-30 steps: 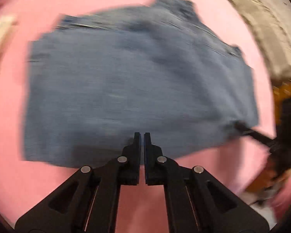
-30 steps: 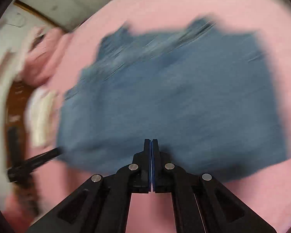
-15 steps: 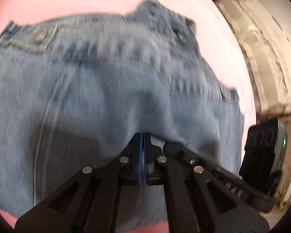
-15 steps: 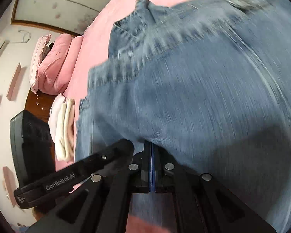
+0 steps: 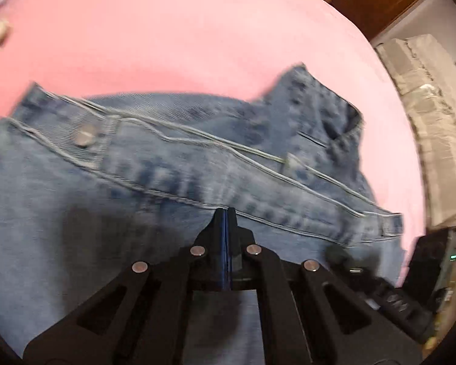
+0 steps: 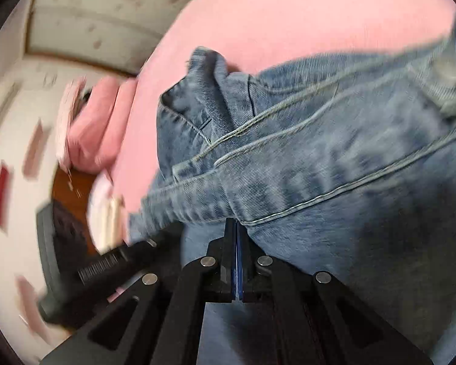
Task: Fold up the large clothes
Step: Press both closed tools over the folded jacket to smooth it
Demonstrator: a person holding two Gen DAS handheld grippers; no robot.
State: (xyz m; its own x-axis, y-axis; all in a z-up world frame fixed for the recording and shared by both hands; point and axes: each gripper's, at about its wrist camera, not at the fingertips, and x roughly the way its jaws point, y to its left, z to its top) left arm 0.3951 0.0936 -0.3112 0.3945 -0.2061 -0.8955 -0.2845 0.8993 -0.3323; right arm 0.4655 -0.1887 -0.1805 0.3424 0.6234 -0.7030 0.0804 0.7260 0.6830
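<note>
step: smoothing folded denim garment (image 5: 173, 182) on pink bed (image 5: 167, 36) | left gripper (image 5: 226, 213) clenched, empty, over the waistband seam | right gripper (image 6: 236, 222) clenched, empty, just beside | advice: press lightly, sweep outward, keep edges aligned

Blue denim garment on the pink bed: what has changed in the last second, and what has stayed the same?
Both hand-held grippers, the left and the right, came down close over the folded blue denim garment, which now fills most of each view, with its seams and metal button visible. Nothing was grasped or released. Both stay shut, and the garment still lies on the pink bed cover.
</note>
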